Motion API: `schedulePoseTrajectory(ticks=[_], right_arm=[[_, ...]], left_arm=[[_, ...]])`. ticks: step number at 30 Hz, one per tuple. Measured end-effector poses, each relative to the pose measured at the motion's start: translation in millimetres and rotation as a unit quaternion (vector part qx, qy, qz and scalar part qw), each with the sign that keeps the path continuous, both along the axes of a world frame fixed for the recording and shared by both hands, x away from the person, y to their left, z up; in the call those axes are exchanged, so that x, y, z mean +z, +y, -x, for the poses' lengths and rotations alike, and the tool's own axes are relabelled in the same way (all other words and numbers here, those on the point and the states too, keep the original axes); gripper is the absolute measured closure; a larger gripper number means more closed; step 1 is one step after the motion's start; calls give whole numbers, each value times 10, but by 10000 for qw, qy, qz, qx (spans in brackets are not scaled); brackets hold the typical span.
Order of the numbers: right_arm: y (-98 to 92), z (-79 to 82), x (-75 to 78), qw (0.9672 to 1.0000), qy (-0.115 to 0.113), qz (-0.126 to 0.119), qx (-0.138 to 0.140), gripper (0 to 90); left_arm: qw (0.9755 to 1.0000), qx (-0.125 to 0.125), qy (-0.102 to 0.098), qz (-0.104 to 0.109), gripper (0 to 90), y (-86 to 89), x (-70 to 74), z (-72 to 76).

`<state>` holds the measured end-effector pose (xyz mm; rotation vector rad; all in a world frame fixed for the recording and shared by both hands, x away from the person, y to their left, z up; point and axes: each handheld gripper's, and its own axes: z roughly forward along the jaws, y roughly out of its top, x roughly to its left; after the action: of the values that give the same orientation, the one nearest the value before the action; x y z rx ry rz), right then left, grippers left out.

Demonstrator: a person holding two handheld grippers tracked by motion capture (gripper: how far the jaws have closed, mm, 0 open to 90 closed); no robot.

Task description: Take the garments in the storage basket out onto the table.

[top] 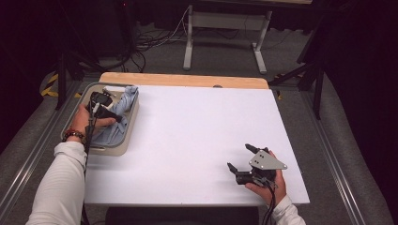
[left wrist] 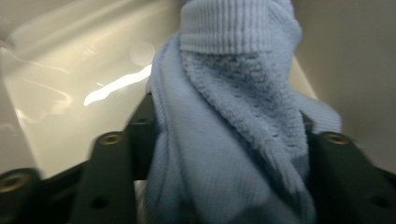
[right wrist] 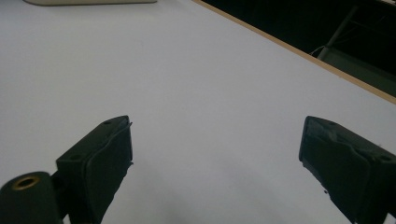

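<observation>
**Left gripper clamping a blue cloth in the tub**

Sleeved forearms are coming in from the near edge of the high view, each hand carrying a gripper. Beyond them, the white table [top: 197, 136] is taking up most of the scene, with a strip of bare wood showing along its far edge. At the table's left side a grey tub [top: 126, 133] is sitting, and a light blue cloth [top: 123, 107] is lying bunched inside it, one end draping up against the tub's far right wall.

Over the tub, the left gripper [top: 112, 114] is reaching down into the cloth. From that gripper's own camera, the ribbed and looped cloth [left wrist: 233, 140] is filling the gap between the two black jaws, which are pressing on it from both sides, so the left gripper is grasping the cloth, low against the tub's pale floor [left wrist: 70, 93].

Well apart, near the table's front right corner, the right gripper [top: 241, 157] is resting in its hand with jaws spread wide and nothing between them, just above the bare table [right wrist: 196, 93].
</observation>
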<state>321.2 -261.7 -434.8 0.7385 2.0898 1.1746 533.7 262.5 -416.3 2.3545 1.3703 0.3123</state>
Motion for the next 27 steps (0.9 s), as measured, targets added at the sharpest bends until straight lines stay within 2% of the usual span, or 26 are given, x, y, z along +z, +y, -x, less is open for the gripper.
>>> schedulePoseTrajectory(ticks=[1,3,5,6,8,9,10,11,12,13,18,19,20,21,24,25,26,27], right_arm=[[-6,4,13,10000,-41,-43,-6,107],[-10,2,19,10000,-16,-69,-15,107],[-11,9,21,10000,-33,-63,-10,108],[-11,9,21,10000,-33,-63,-10,108],[-18,17,30,10000,-69,-52,-23,110],[-28,17,42,9999,-90,-80,-46,111],[-32,16,47,9999,-100,-96,-54,110],[-39,17,50,9999,-104,-117,-56,110],[-39,17,50,9999,-104,-117,-56,110],[-44,18,53,9999,-102,-129,-51,112],[-48,12,57,9998,-85,-136,-105,119],[-44,14,58,9998,-95,-126,-106,119],[-37,17,60,9999,-104,-105,-85,120],[-37,17,60,9999,-104,-105,-85,120],[-28,12,57,9999,-89,-111,-72,121],[-27,11,53,9999,-79,-114,-61,121],[-27,11,53,9999,-79,-114,-61,121],[-23,11,50,9999,-85,-87,-71,121]], left_arm=[[9998,-5,-128,-150,546,-4,33,14],[9997,-34,-179,-162,569,1,61,32],[9991,17,-415,-125,577,20,112,89],[9991,17,-415,-125,583,20,112,89],[9979,83,-636,-44,587,49,159,126],[9959,160,-876,134,592,85,228,172],[9940,185,-1062,173,595,100,264,195],[9928,184,-1155,248,597,112,298,217],[9928,184,-1155,248,600,112,298,217],[9914,132,-1243,374,600,118,334,247],[9851,170,-1633,518,615,152,435,332],[9842,193,-1663,580,617,158,442,345],[9818,230,-1750,704,620,181,464,370],[9818,230,-1750,704,623,181,464,370],[9773,233,-1939,828,627,194,552,430],[9763,211,-1979,856,628,194,579,446],[9763,211,-1979,856,629,194,579,446],[9743,226,-2048,905,629,191,600,462]])
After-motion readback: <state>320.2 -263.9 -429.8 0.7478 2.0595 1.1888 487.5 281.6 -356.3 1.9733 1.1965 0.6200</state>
